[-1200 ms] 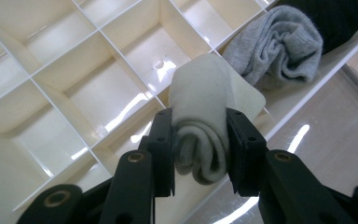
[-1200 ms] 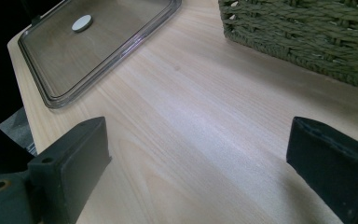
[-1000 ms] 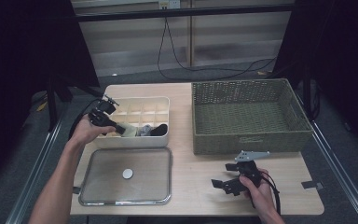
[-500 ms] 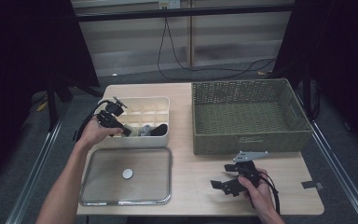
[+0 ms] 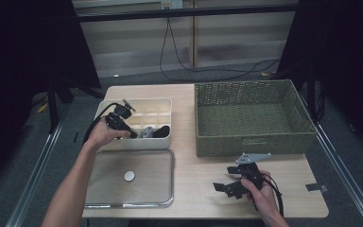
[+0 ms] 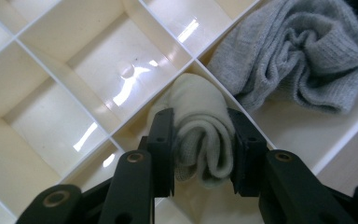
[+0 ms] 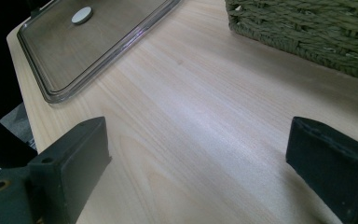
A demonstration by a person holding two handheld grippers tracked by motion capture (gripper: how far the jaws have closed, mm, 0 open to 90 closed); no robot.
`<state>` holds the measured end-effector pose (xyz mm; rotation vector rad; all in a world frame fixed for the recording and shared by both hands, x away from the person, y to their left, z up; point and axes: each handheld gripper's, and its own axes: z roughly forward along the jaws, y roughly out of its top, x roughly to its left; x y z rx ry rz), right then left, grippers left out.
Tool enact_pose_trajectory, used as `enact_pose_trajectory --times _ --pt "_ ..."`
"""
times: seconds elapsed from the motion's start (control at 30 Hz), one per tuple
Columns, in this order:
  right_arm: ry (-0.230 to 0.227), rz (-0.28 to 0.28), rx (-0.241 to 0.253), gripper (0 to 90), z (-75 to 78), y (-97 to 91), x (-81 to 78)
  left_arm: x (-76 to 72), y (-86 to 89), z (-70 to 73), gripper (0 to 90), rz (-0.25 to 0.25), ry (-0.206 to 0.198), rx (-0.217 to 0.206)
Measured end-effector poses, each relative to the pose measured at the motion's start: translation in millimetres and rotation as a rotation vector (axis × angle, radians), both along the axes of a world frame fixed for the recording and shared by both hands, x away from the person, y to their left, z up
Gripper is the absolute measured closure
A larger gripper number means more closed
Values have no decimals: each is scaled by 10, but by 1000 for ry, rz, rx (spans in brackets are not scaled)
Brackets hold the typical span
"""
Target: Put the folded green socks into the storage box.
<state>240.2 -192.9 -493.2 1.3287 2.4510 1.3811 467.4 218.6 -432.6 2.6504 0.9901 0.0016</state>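
The left tongs (image 5: 133, 134) reach into the white divided box (image 5: 163, 105) on the surface (image 5: 194, 161). The right tongs (image 5: 220, 187) rest on the surface, near the woven basket (image 5: 250, 116). A clear lid (image 5: 127, 177) lies just before the box.

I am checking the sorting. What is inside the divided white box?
The divided white box holds a cream sock pinched by the left gripper, and a grey sock. The fingers hide the cell floor below.
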Motion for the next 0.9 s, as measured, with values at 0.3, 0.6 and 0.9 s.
enact_pose_trajectory --times 0.3,0.6,0.9 --pt "4 1 -11 56 -11 4 10 14 -41 -82 683 -15 19 48" --pt "6 -6 -15 56 -21 3 30 2 0 -147 698 -16 44 28" --pt "5 -15 -11 56 -20 -11 39 -1 55 -100 665 -6 34 -3"
